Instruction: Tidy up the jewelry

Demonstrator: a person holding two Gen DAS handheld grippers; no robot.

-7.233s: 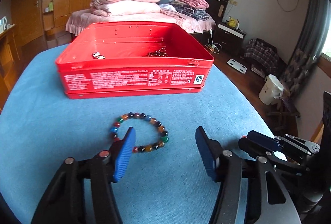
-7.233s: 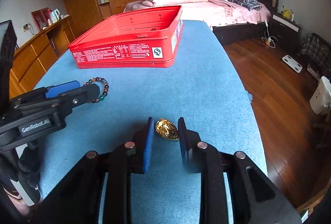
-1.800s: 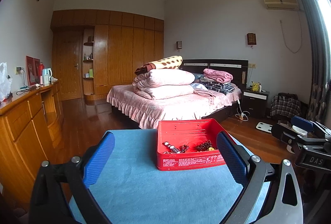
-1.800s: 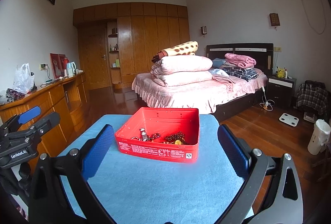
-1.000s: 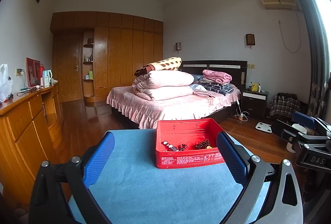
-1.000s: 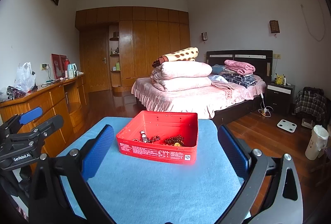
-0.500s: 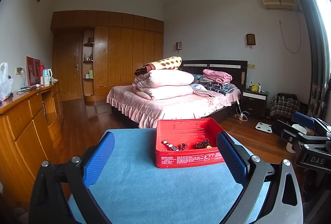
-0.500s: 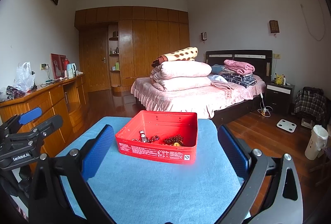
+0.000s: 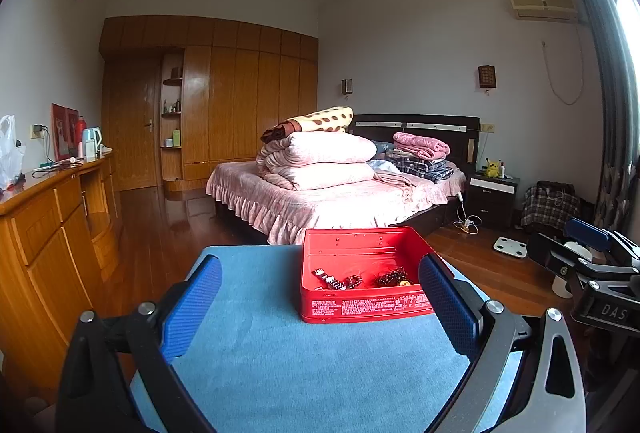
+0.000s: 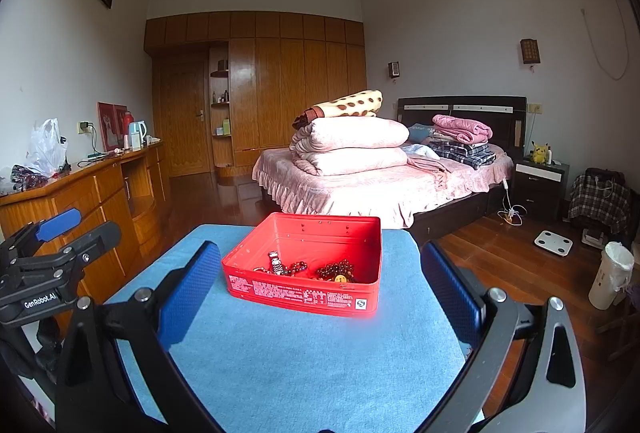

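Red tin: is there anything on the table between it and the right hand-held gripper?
Nothing visible. Only bare blue table cover lies between the open right hand-held gripper and the red tin, which holds the jewelry.

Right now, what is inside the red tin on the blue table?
Inside the red tin lie dark bead strings, a black-and-white link bracelet and a small gold piece. The near wall hides the front strip of its floor, so anything lying there cannot be seen.
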